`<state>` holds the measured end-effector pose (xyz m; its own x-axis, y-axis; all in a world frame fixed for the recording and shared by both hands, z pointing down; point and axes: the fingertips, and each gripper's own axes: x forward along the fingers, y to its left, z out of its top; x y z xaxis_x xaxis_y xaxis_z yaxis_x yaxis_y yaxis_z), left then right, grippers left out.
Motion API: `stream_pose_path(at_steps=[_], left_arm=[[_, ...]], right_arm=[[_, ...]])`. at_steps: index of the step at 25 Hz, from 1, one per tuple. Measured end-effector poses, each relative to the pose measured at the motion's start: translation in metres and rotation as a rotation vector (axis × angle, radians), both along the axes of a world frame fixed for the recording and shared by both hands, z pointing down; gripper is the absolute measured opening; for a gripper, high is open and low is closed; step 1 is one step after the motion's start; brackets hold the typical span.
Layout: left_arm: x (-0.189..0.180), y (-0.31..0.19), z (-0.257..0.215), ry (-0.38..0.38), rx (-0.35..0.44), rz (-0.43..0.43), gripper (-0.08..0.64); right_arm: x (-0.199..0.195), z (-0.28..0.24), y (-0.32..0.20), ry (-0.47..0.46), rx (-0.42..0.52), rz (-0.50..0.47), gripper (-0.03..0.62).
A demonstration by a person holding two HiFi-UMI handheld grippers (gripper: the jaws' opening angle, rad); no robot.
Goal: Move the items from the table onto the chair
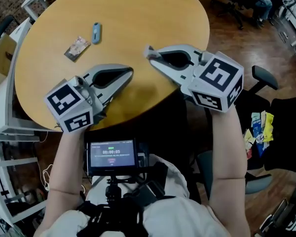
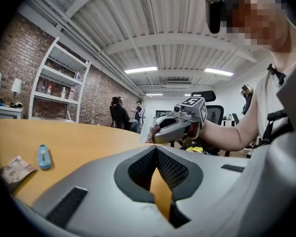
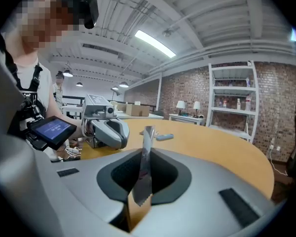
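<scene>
Wooden and round, the table (image 1: 153,14) is filling most of the head view, and a black chair (image 1: 286,127) is standing off its right edge with a small heap of yellow and blue packets (image 1: 257,127) lying on the seat. The right gripper (image 1: 153,56) is hovering above the table's near edge, its jaws clamping a thin silvery packet (image 3: 144,167) that is standing on edge between them, while the left gripper (image 1: 127,74) is hanging beside it with jaws pressed together on nothing. Well apart from both, a brown packet (image 1: 77,47) and a small blue thing (image 1: 96,32) are lying just beside each other on the tabletop's far left.
</scene>
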<state>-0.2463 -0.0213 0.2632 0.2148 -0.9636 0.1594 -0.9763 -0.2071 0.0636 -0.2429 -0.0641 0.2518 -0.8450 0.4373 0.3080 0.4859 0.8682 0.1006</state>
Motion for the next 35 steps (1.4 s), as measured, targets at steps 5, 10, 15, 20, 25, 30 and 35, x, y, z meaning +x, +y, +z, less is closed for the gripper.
stream_pose_path(at_steps=[5,10,15,20,25,30,35], left_arm=[[0.043,-0.035,-0.008,0.004,-0.003,0.096,0.009],[0.083,-0.081,-0.011,-0.006,-0.015,0.114,0.011],[0.151,-0.136,-0.008,-0.023,0.014,0.283,0.011],[0.216,-0.177,-0.012,-0.058,0.078,0.424,0.011],[0.279,-0.217,0.007,0.016,0.065,0.566,0.011],[0.339,-0.244,0.075,0.067,-0.045,0.678,0.011],[0.377,-0.254,0.133,0.096,-0.143,0.738,0.011]], right_arm=[[0.061,-0.003,-0.037,-0.037,-0.093,0.129,0.038],[0.129,0.009,-0.086,-0.08,-0.189,0.258,0.038],[0.207,0.059,-0.15,-0.032,-0.201,0.512,0.038],[0.293,0.116,-0.214,0.036,-0.123,0.813,0.039],[0.376,0.18,-0.273,0.128,-0.065,1.107,0.038],[0.463,0.235,-0.309,0.189,-0.111,1.393,0.039],[0.511,0.279,-0.333,0.288,-0.11,1.54,0.04]])
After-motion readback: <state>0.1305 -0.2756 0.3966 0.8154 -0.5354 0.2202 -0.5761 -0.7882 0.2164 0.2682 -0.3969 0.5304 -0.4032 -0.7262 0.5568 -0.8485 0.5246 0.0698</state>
